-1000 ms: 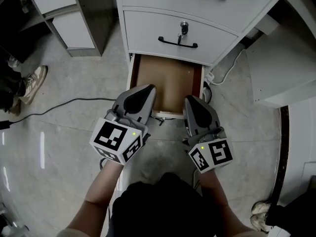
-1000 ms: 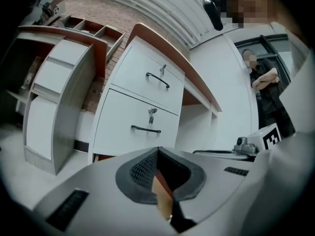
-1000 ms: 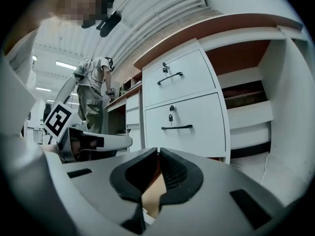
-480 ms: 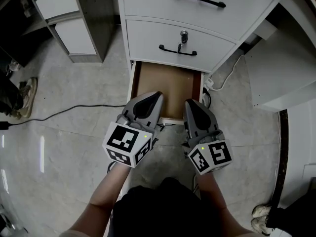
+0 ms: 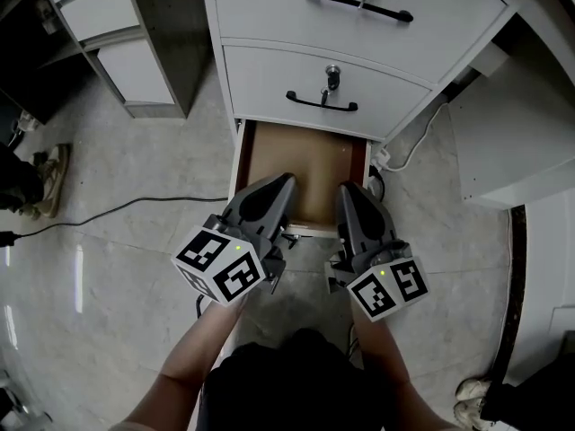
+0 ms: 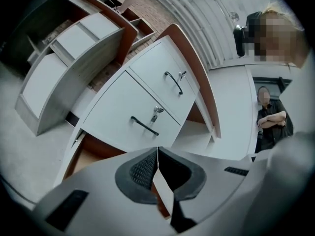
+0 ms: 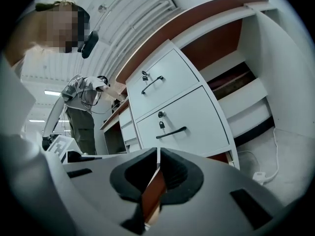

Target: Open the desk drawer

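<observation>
Grey stone floor (image 5: 117, 268) fills most of the head view. On it stands a white desk (image 5: 269, 12) with three drawers, one above the other. The bottom drawer (image 5: 305, 164) is pulled out toward the person, and its brown inside shows. The two drawers above it are closed.

The left gripper (image 5: 284, 181) and the right gripper (image 5: 347, 190) sit side by side over the front part of the open drawer. Both point at the desk. In the left gripper view, the jaws are pressed together at the tips. A white and brown bit of the drawer shows through the gap behind the tips. The right gripper view looks much the same, with the tips pressed together. I cannot tell if either gripper touches the drawer.

The middle drawer (image 5: 269, 83) has a black handle (image 5: 322, 104). A small key (image 5: 333, 77) hangs in the lock just above it. A thin black cord (image 5: 117, 206) lies on the floor to the left.
</observation>
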